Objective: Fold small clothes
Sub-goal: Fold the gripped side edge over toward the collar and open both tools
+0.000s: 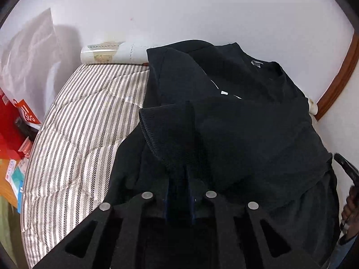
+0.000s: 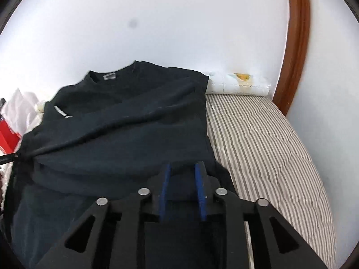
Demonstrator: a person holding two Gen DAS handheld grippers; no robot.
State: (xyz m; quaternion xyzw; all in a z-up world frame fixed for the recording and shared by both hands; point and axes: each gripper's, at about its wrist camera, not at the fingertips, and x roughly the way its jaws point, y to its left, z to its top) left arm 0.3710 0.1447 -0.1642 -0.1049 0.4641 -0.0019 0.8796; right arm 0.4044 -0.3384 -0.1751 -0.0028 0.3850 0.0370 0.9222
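Black knit fills most of the left wrist view: a dark sweater (image 1: 235, 121) lies on the striped quilt (image 1: 74, 139), its neck label toward the white wall (image 1: 202, 11). The left gripper (image 1: 180, 179) comes in low from the near edge of the sweater, its 2 blue-padded fingers (image 1: 172, 192) drawn close together on a ribbed cuff (image 1: 166, 130) — the cuff stands up out of the pinch and flops over the garment's body. Left of the sweater, past the quilt's edge, red boxes (image 1: 13, 121) sit in a loose heap; what they hold cannot be told. A rolled white sheet (image 1: 112, 55) lies against the wall beyond the sweater.

From the right wrist view, the sweater (image 2: 116, 130) spreads ahead with its collar farthest away. The right gripper (image 2: 182, 177) rests at the sweater's near hem, its fingers (image 2: 199, 192) parted — dark cloth lies between them, unsqueezed. Right of the sweater, bare quilt (image 2: 269, 145) runs to a brown wooden frame (image 2: 294, 44).
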